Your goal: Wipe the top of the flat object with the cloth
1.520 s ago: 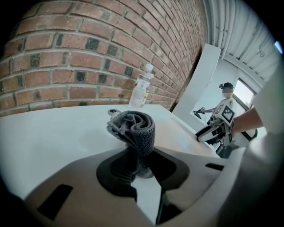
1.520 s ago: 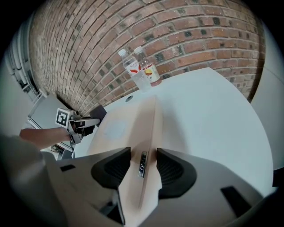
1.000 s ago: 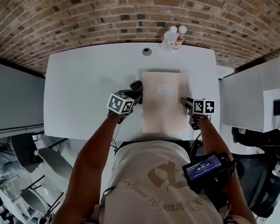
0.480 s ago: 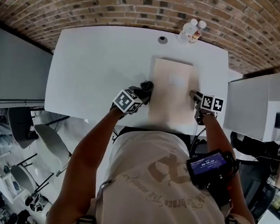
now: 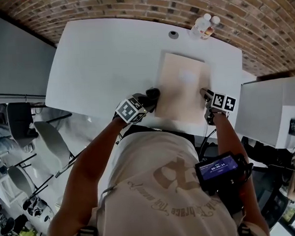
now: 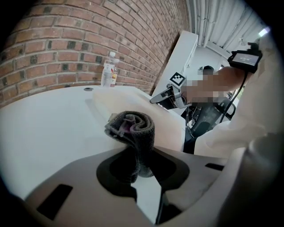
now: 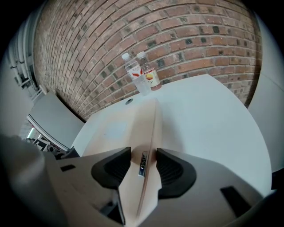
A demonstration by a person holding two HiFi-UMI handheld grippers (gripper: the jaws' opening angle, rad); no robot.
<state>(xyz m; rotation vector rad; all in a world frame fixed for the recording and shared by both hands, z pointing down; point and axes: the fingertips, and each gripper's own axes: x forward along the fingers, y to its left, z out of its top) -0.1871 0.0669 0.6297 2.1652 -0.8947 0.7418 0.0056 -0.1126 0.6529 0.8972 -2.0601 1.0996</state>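
Left tool [image 6: 141, 166] was clamped on rolled cloth [image 6: 132, 126]. Cloth had slid nearer person along left edge of flat board [image 5: 181, 88], not yet on top. Right tool [image 7: 142, 160] was clamped on board's right edge, steadying it on worktop [image 5: 104, 63]. Wiping probably about to start.

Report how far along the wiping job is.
Done: the left gripper is shut on the rolled cloth, and the right gripper clamps the board by its right edge. In hand: the cloth sits at the board's left edge. Left: the wipe across the top.
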